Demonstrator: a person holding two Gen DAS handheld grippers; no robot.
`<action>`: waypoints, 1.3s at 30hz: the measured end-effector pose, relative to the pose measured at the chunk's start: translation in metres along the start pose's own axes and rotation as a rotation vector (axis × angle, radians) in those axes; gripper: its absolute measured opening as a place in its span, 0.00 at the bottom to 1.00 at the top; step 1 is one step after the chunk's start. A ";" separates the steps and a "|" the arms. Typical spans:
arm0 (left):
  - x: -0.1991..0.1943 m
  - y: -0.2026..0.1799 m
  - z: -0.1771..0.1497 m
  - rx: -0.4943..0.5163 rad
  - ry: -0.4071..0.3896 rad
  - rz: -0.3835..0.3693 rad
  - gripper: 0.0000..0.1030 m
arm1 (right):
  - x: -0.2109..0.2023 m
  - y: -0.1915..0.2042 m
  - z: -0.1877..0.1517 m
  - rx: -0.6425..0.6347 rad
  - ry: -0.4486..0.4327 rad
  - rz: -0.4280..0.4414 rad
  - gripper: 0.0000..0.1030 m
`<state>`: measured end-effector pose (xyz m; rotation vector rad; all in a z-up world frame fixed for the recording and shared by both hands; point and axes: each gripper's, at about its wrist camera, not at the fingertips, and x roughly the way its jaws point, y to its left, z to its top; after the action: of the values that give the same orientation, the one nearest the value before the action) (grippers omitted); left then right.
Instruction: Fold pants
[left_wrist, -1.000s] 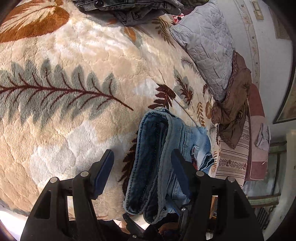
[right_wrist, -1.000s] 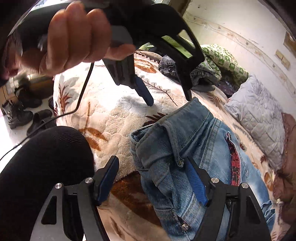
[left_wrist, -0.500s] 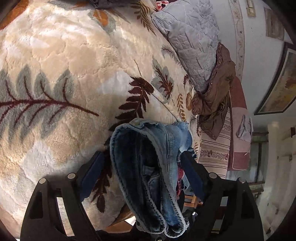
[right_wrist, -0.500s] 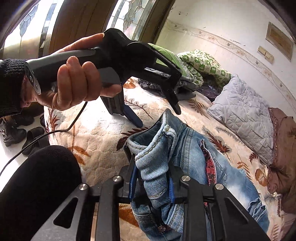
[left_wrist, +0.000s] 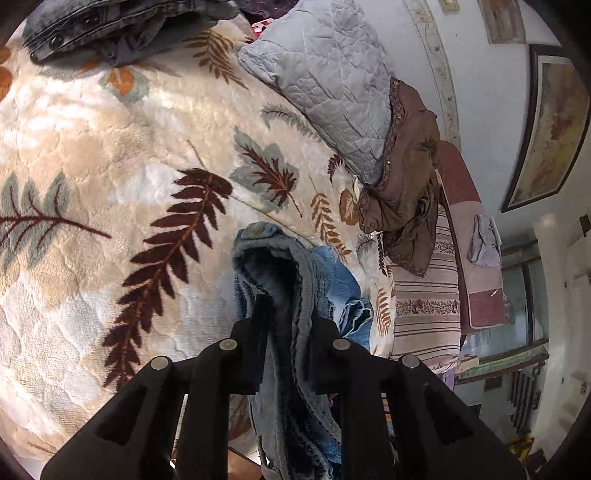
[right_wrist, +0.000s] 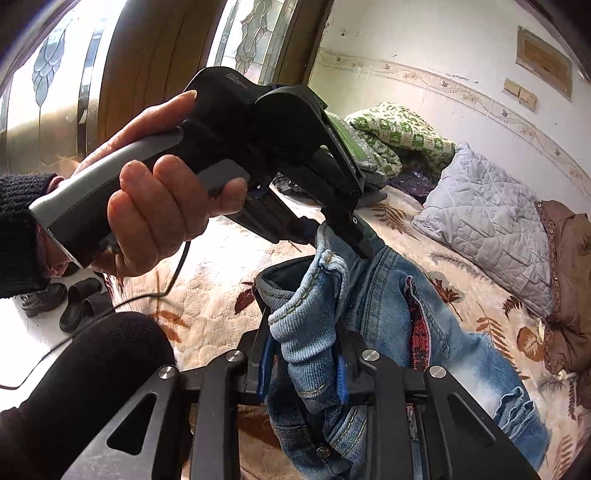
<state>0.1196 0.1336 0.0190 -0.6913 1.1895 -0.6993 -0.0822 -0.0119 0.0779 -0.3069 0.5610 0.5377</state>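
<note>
Blue jeans (right_wrist: 391, 306) lie on a leaf-patterned blanket (left_wrist: 110, 155) on a bed, legs trailing toward the far right. My right gripper (right_wrist: 303, 365) is shut on a bunched part of the waistband (right_wrist: 306, 332). My left gripper (left_wrist: 286, 325) is shut on another part of the waistband (left_wrist: 280, 258), lifted off the blanket; in the right wrist view it (right_wrist: 332, 229) pinches the denim just beyond my right gripper. A red plaid lining (right_wrist: 419, 332) shows at the fly.
A grey quilted pillow (left_wrist: 332, 81) and a brown garment (left_wrist: 406, 184) lie at the bed's far side. Dark folded jeans (left_wrist: 110, 26) sit at the far end, a green patterned cloth (right_wrist: 399, 136) beside them. Shoes (right_wrist: 74, 302) stand on the floor to the left.
Both grippers went from open to shut on the waistband: the right closed first, then the left. The jeans' top edge has risen off the blanket.
</note>
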 end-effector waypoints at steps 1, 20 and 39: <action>0.001 -0.014 0.000 0.025 -0.003 0.004 0.14 | -0.009 -0.010 0.001 0.040 -0.014 0.008 0.25; 0.260 -0.208 -0.065 0.458 0.375 0.323 0.26 | -0.097 -0.232 -0.182 1.097 0.033 0.066 0.29; 0.194 -0.227 -0.049 0.827 0.274 0.548 0.70 | -0.142 -0.258 -0.236 1.344 -0.136 0.143 0.60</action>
<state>0.0886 -0.1627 0.0755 0.4220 1.1299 -0.7417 -0.1392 -0.3775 0.0029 1.0421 0.6997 0.2220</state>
